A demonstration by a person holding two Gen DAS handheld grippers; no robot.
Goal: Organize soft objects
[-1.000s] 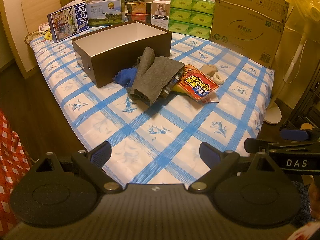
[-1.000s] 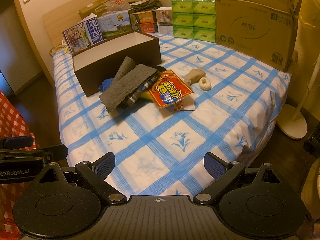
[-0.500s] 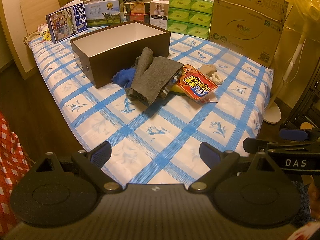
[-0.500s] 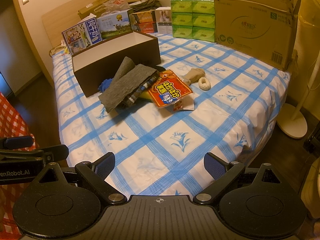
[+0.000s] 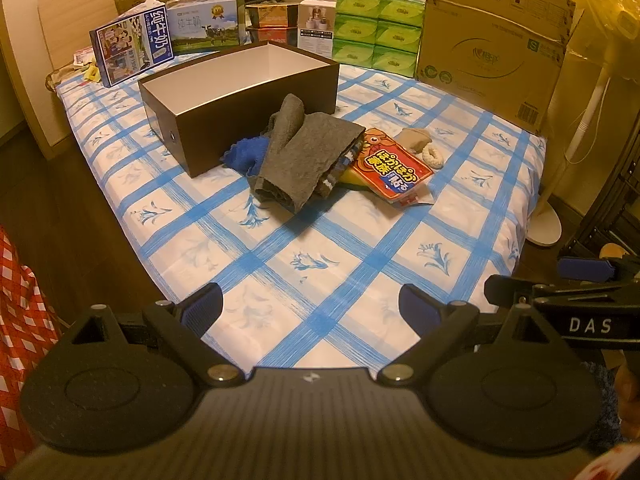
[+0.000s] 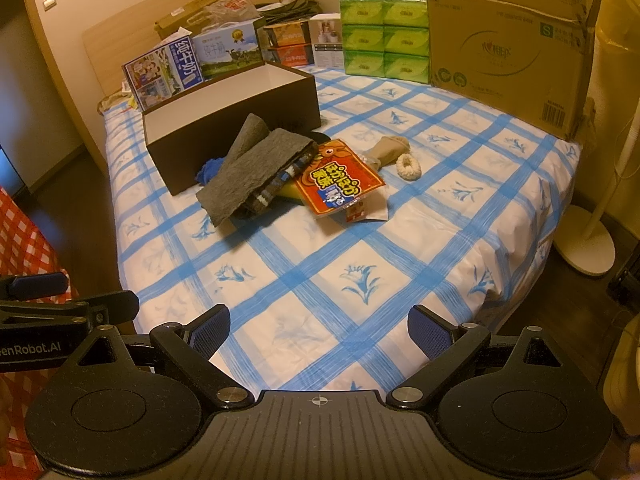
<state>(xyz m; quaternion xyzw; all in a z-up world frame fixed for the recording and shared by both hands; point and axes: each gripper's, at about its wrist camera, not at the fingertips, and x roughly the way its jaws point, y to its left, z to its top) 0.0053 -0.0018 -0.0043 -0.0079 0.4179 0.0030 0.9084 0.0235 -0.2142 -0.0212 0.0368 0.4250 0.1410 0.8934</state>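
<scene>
A pile of soft things lies mid-bed in front of an open brown box: a grey cloth on top of striped fabric, a blue cloth, an orange printed packet, a beige sock and a white scrunchie. My left gripper and right gripper are both open and empty, above the bed's near edge, well short of the pile.
The bed has a blue-checked sheet. Milk cartons, green tissue packs and a large cardboard box line the far side. A fan stand is on the floor at right. Red checked fabric is at left.
Both views have shifted slightly toward the bed; the objects have not moved and both grippers stay open.
</scene>
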